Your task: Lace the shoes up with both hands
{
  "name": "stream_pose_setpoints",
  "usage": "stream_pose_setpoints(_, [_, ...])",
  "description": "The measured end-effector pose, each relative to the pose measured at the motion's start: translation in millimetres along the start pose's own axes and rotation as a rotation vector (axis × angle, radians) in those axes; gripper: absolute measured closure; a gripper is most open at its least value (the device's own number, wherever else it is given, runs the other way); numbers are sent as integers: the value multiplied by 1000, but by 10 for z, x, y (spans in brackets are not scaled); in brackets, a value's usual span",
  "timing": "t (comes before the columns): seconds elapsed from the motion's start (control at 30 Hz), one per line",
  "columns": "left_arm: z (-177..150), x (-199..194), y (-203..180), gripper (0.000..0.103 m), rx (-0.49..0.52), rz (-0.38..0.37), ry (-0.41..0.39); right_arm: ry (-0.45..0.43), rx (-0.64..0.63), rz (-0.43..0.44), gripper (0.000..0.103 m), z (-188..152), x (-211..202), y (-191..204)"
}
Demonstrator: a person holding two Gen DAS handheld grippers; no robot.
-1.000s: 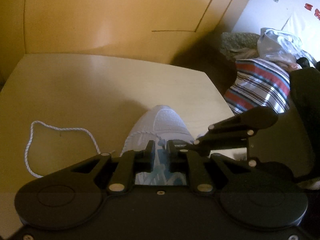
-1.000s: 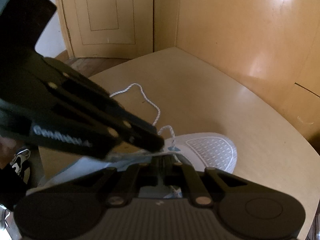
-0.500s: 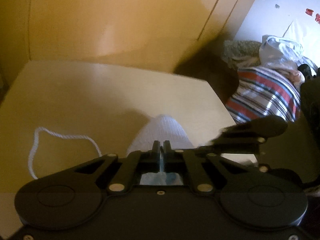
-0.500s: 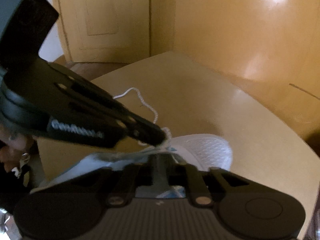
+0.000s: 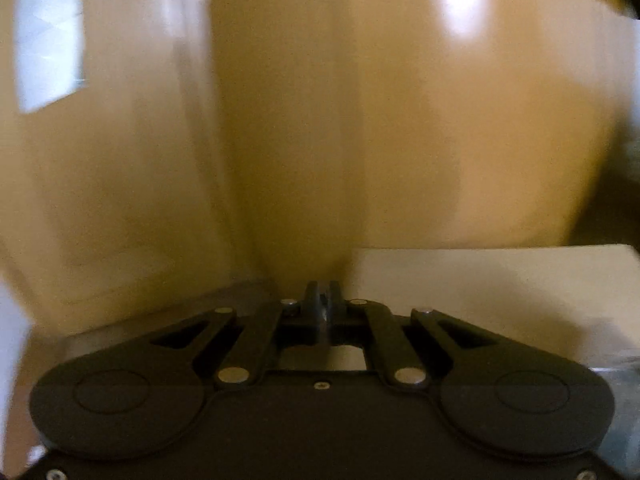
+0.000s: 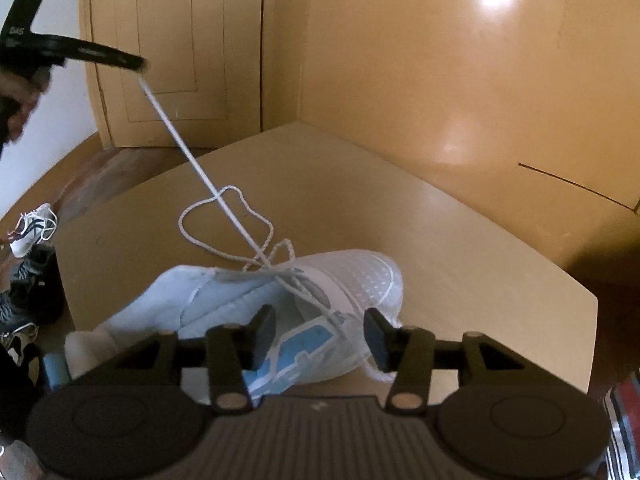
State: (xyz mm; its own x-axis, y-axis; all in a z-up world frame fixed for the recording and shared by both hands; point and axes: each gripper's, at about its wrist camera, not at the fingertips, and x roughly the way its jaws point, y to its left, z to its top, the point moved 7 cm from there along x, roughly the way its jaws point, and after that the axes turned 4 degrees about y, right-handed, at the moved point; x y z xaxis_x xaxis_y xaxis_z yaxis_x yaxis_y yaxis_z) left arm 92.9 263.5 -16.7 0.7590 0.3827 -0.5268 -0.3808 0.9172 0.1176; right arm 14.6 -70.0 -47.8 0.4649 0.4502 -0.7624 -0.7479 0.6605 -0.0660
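my left gripper [image 6: 138, 65] pinches the lace [image 6: 200, 168], drawing it taut from the shoe [image 6: 320, 300]; my right gripper [image 6: 318, 330] gapes empty. next eyelet needs threading.

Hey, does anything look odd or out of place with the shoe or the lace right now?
Mostly normal. The white shoelace stretches taut from the white shoe up to the shut left tool, while a slack loop of it lies on the table. The right tool hangs open above the shoe.
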Motion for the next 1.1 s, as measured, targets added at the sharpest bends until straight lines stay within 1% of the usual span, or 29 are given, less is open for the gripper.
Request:
stream_pose_setpoints(0.1, [-44, -53, 524, 103, -46, 108, 4, 2, 2, 0, 51, 12, 2, 17])
stream_pose_setpoints(0.2, [-81, -131, 844, 103, -76, 182, 1, 8, -2, 2, 50, 24, 8, 19])
stream_pose_setpoints(0.23, [-83, -173, 961, 103, -85, 217, -6, 9, -2, 3, 50, 27, 7, 13])
stream_pose_setpoints(0.33, [-95, -237, 1200, 103, -118, 259, -5, 15, 0, 1, 50, 30, 15, 15])
stream_pose_setpoints(0.43, [-117, -249, 1245, 103, -119, 272, 3, 20, 0, -1, 50, 34, 39, 12])
stream_pose_setpoints(0.5, [-122, -248, 1154, 103, -82, 261, 10, 22, -3, -2, 50, 36, 43, 17])
stream_pose_setpoints(0.53, [-131, -227, 1055, 103, -56, 240, 21, 22, -4, -1, 50, 40, 47, 19])
stream_pose_setpoints(0.6, [-180, -150, 742, 103, 26, 139, 68, 21, -3, 0, 50, 50, 56, 22])
stream_pose_setpoints(0.67, [-266, -82, 235, 103, 125, -23, 129, 23, 0, 3, 50, 58, 72, 25])
stream_pose_setpoints(0.7, [-316, -70, 54, 103, 158, -73, 145, 24, -1, 4, 50, 60, 80, 26])
stream_pose_setpoints(0.73, [-404, -67, -253, 103, 200, -156, 174, 25, -3, 5, 50, 66, 83, 33])
stream_pose_setpoints(0.77, [-471, -65, -450, 102, 221, -218, 200, 15, -10, 10, 50, 75, 82, 40])
stream_pose_setpoints(0.8, [-539, -67, -647, 101, 242, -280, 227, 12, -10, 13, 50, 83, 76, 43])
stream_pose_setpoints(0.83, [-605, -67, -837, 97, 265, -334, 253, 7, -2, 19, 50, 94, 64, 39])
stream_pose_setpoints(0.87, [-659, -58, -997, 88, 298, -362, 271, 0, 7, 25, 50, 107, 51, 34])
stream_pose_setpoints(0.9, [-692, -56, -1115, 66, 326, -384, 275, -6, 19, 29, 50, 119, 38, 26])
stream_pose_setpoints(0.93, [-718, -51, -1221, 57, 348, -402, 279, -12, 27, 30, 50, 134, 26, 15])
stream_pose_setpoints(1.0, [-707, 12, -1259, 57, 351, -404, 282, -21, 37, 30, 50, 155, 6, 0])
stream_pose_setpoints(1.03, [-681, 58, -1276, 57, 347, -394, 279, -26, 38, 30, 50, 175, -2, -5])
stream_pose_setpoints(1.1, [-602, 236, -1215, 58, 344, -347, 278, -38, 44, 33, 50, 219, -13, -15])
